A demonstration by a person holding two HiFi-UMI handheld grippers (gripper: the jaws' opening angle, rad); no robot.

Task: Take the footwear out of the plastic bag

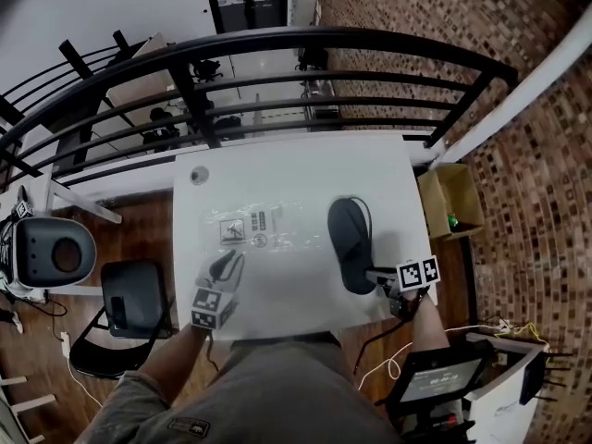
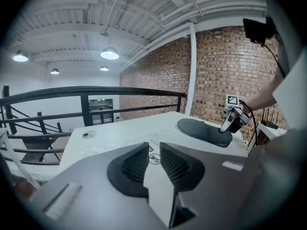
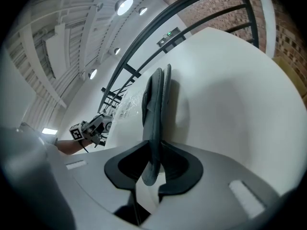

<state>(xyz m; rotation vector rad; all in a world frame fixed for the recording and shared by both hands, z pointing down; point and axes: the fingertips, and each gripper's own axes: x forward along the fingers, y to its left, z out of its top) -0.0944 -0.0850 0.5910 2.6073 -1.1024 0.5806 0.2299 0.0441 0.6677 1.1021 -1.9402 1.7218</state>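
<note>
- A person stands at the near edge of a white bench [image 1: 277, 169], a hand-held gripper in each hand, beside a black railing [image 1: 277, 54] and a brick wall [image 1: 416, 26].
- The dark grey footwear [image 1: 349, 239] is outside the plastic bag [image 1: 264, 229], on the right half of the bench. Its length runs from the middle of the bench toward the near right corner.
- The right hand-held gripper [image 1: 377, 276] has its jaws closed on the footwear's near end. In its own view the dark sole stands edge-on between the pads, showing two flat layers side by side.
- The clear plastic bag, printed with small labels, lies flat across the middle of the bench. Its right end is just beside the footwear.
- The left hand-held gripper [image 1: 222, 271] hovers over the near left part of the bench, at the bag's near edge. Its jaws stand a narrow gap apart and grip nothing; only the bench top and a printed mark on the bag show through the gap.
- An open cardboard box [image 1: 450, 202] sits on the floor past the bench's right edge.
</note>
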